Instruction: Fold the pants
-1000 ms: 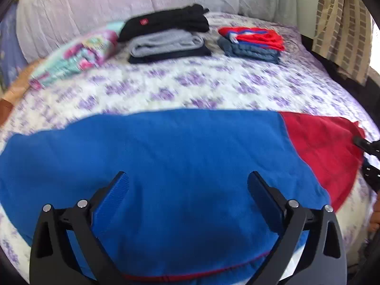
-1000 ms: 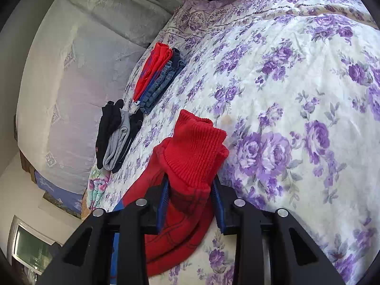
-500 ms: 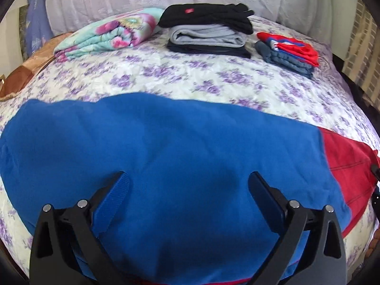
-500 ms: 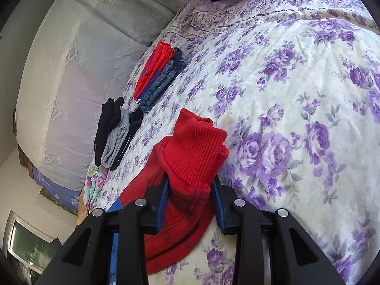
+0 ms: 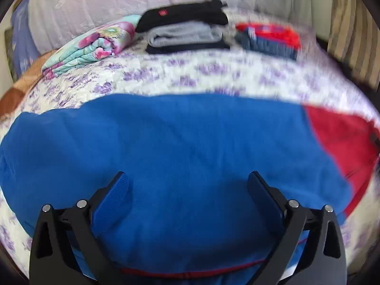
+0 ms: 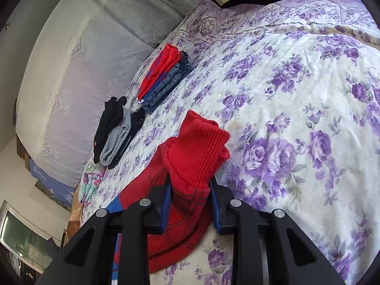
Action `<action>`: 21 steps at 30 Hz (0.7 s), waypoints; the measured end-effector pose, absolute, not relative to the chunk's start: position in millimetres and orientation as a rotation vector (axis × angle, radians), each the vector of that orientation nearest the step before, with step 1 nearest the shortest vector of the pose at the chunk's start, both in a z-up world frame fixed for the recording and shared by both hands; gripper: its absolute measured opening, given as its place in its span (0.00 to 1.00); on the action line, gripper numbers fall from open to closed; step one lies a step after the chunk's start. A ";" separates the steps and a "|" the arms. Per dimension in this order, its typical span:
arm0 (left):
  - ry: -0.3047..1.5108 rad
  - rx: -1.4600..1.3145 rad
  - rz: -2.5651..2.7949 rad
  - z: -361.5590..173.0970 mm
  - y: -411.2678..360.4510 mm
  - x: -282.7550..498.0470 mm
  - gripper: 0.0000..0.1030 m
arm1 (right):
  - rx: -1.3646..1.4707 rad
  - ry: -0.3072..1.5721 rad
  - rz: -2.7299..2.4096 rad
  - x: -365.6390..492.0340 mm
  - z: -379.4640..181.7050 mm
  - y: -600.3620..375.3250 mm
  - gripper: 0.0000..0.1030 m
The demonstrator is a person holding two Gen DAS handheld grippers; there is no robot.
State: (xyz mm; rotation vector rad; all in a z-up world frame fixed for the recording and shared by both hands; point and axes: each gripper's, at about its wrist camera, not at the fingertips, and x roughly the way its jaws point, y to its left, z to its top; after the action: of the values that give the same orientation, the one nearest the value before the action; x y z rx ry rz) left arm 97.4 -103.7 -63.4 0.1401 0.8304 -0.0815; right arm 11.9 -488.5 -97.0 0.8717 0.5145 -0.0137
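Note:
Blue pants (image 5: 180,147) with red lower legs (image 5: 342,140) lie spread across the flowered bed, folded lengthwise. My left gripper (image 5: 187,185) is open just above the blue part, near its front edge. My right gripper (image 6: 190,197) is shut on the red leg end (image 6: 187,197), just below the ribbed red cuff (image 6: 199,147), which sticks out past the fingers. The red leg shows a dark web pattern.
The purple-flowered bedspread (image 6: 296,118) covers the bed. At the back are a rolled floral blanket (image 5: 95,45), a black and grey folded stack (image 5: 185,30), and a red and denim stack (image 5: 268,38). A white headboard cover (image 5: 118,4) stands behind.
The left gripper's view has shifted and blurred, with the pants a little lower in view. The right gripper stays shut on the red leg end, almost still.

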 end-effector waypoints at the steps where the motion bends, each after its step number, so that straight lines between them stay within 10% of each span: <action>1: 0.844 0.138 -0.080 -65.3 -103.9 99.8 0.96 | 0.872 0.517 -0.014 12.1 -96.9 -488.8 0.27; 13: 0.851 -0.044 -0.230 -56.9 -52.8 83.9 0.95 | 0.759 0.540 0.233 5.8 -12.2 -485.8 0.35; 21: 0.744 -0.077 -0.252 -33.7 -43.4 72.9 0.95 | 0.507 1.017 0.897 199.5 -5.8 -294.9 0.52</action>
State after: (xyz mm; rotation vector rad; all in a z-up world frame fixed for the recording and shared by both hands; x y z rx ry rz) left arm 72.9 -43.4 -33.7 -0.0771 0.7436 -0.2522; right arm 199.5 -294.9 -5.8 0.5070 1.0172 0.8966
